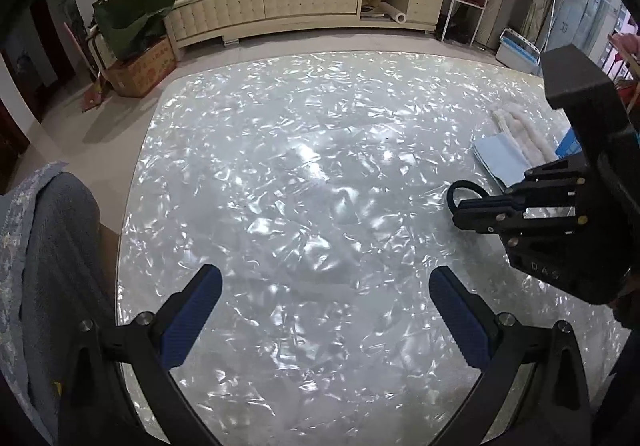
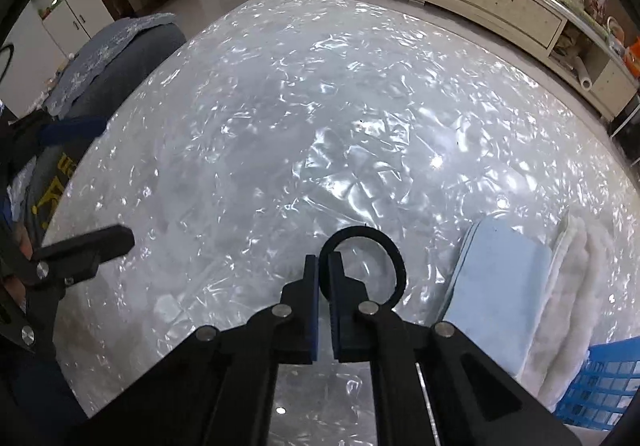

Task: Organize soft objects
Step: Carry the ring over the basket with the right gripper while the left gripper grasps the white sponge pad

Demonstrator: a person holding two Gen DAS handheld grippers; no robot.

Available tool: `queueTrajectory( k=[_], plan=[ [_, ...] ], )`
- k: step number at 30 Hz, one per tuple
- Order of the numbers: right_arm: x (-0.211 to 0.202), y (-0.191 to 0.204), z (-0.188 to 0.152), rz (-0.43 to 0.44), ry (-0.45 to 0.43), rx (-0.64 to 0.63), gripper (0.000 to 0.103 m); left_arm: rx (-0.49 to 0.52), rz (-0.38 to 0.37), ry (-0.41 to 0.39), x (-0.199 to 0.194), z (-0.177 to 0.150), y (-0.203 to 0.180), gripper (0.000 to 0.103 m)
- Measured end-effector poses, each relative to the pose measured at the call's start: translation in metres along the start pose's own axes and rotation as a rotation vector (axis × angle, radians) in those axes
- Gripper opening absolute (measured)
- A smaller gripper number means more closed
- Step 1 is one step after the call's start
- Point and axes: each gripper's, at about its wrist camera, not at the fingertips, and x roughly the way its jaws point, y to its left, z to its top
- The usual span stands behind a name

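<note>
A black elastic hair band [image 2: 362,231] lies as a loop on the shiny pearl-white table [image 2: 280,106]. My right gripper [image 2: 323,258] is shut on the loop's left side, and the rest of the ring sticks out past the fingertips. The left wrist view shows the same band [image 1: 466,184] at the tip of the right gripper [image 1: 458,206]. To its right lie a folded light blue cloth [image 2: 500,286] and a fluffy white towel [image 2: 580,286]. My left gripper [image 1: 325,272] hangs open over bare table, with nothing between its blue pads.
A blue plastic basket [image 2: 600,386] stands at the table's right edge beside the towel. A grey chair with a blue cloth over it [image 1: 52,246] stands at the left edge. Beyond the table are a long cream cabinet [image 1: 304,2] and a cardboard box [image 1: 140,74].
</note>
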Motion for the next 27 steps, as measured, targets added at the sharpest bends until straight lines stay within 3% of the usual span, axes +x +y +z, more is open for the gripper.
queueTrajectory(
  k=[9, 12, 17, 22, 27],
  plan=[
    [-0.021, 0.007, -0.013, -0.027, -0.025, -0.002, 0.004, -0.037, 0.031, 0.007, -0.008, 0.001, 0.005, 0.103],
    [-0.034, 0.008, -0.018, -0.019, -0.031, -0.006, 0.004, -0.029, 0.009, -0.004, -0.014, 0.001, -0.002, 0.103],
    [-0.057, 0.006, -0.031, 0.007, -0.052, 0.018, 0.004, 0.008, -0.011, 0.035, -0.019, 0.0, -0.024, 0.103],
    [-0.096, -0.003, -0.046, 0.035, -0.098, 0.041, 0.004, 0.111, -0.034, 0.02, -0.033, -0.001, -0.058, 0.103],
    [-0.132, -0.012, -0.057, 0.036, -0.14, 0.05, 0.004, 0.15, -0.075, 0.011, -0.049, 0.005, -0.088, 0.103]
  ],
)
